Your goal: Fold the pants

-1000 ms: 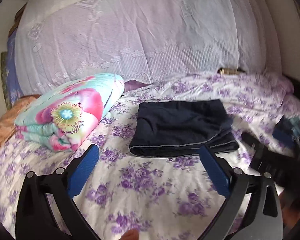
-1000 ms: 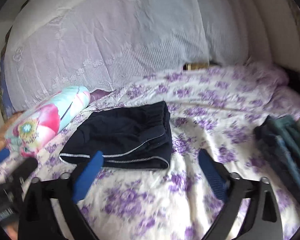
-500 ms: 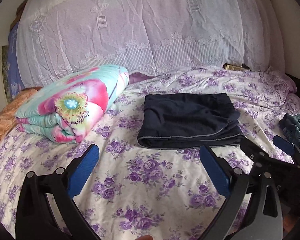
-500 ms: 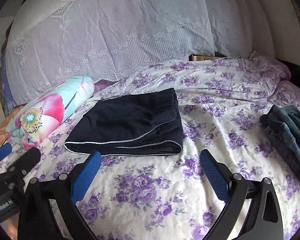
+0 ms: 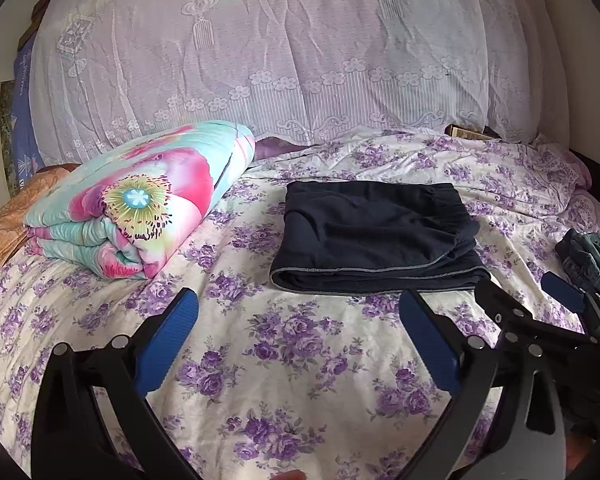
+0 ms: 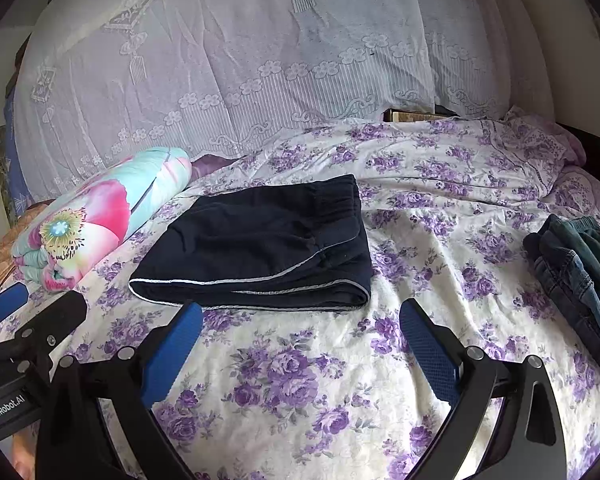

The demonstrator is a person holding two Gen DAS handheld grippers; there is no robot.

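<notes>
The dark navy pants point(image 6: 260, 248) lie folded flat on the bed point(image 6: 284, 380) at 12 o'clock. The left gripper point(image 5: 298, 320) and right gripper point(image 6: 300, 330) hover short of them, jaws wide and empty, so the fold looks finished.

"GenRobot.AI" is printed in white on the left tongs' point(image 6: 8, 312) black body.

Daylit bed point(image 5: 300, 360) in purple-flowered sheet — white lace curtain point(image 5: 284, 60) behind.
</notes>
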